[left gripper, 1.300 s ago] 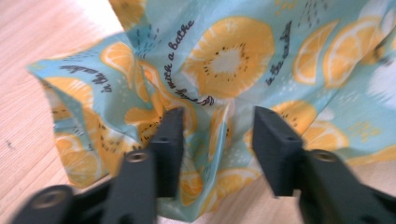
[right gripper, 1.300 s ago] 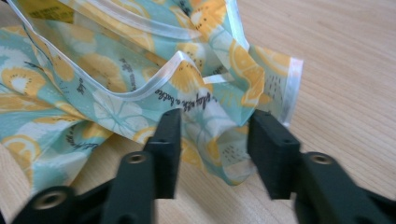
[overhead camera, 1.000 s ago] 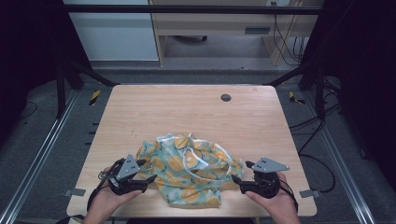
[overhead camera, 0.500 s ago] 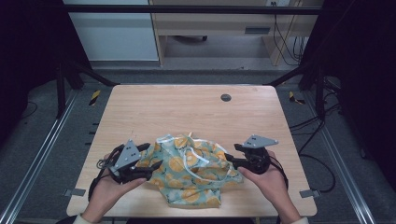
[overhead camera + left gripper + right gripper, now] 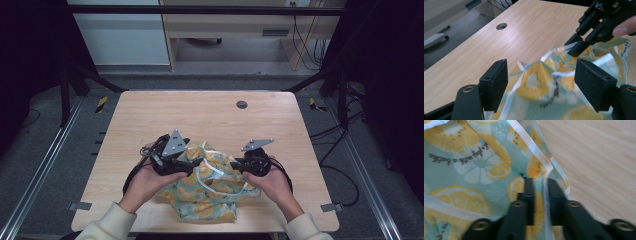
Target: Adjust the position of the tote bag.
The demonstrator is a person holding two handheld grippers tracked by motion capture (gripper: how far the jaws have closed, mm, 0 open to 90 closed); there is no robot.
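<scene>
A teal cloth (image 5: 207, 192) printed with lemon slices and trimmed in white lies crumpled near the front of the wooden table (image 5: 200, 117). My left gripper (image 5: 196, 163) hovers over the cloth's left part. In the left gripper view its jaws (image 5: 544, 81) stand wide, just opened a little more, with a raised fold of the cloth (image 5: 536, 77) between them and untouched by the pads. My right gripper (image 5: 235, 163) is at the cloth's right edge. Its jaws (image 5: 539, 183) have just been closing and now pinch the white-hemmed cloth (image 5: 474, 165).
A round cable hole (image 5: 242, 104) sits in the table's far half. Black frame posts (image 5: 65, 85) stand at the far corners, and cables (image 5: 330, 135) lie on the floor to the right. Bare wood surrounds the cloth.
Both hands moved in from the front edge toward the cloth's middle, the left one rising. The right jaws went from wide to closed on the cloth's edge. The cloth has bunched up.
</scene>
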